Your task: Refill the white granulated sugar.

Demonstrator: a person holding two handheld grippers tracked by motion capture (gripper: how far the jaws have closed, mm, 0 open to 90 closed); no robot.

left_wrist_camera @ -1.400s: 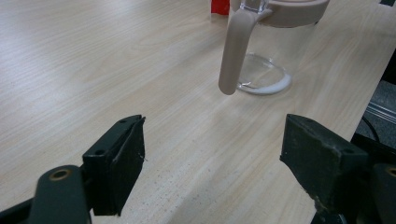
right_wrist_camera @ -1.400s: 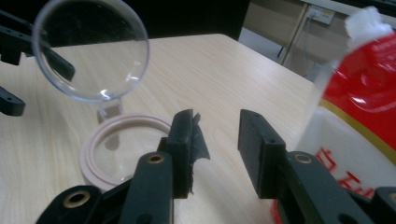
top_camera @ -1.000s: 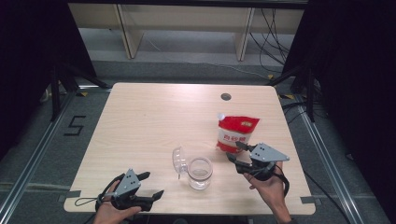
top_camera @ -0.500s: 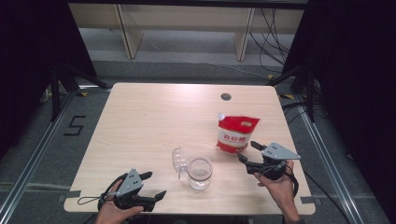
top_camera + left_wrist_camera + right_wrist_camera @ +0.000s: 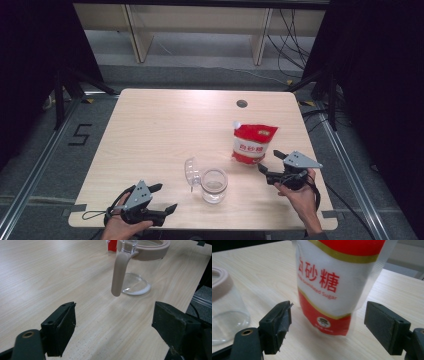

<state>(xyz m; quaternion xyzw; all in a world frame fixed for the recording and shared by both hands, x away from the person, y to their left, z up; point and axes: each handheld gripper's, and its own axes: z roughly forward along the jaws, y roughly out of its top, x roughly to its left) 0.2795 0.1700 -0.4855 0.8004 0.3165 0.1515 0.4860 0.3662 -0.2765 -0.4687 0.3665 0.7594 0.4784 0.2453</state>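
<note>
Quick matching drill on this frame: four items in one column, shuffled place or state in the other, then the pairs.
Items
1. sugar bag
2. glass jar
3. left gripper
4. jar lid

Place or state
A. open, at the near left edge of the table
B. swung open at the jar's left
C. standing upright, just ahead of the open right gripper
D. near the table's front middle, clear with a tan rim

Pairs: 1-C, 2-D, 3-A, 4-B
</note>
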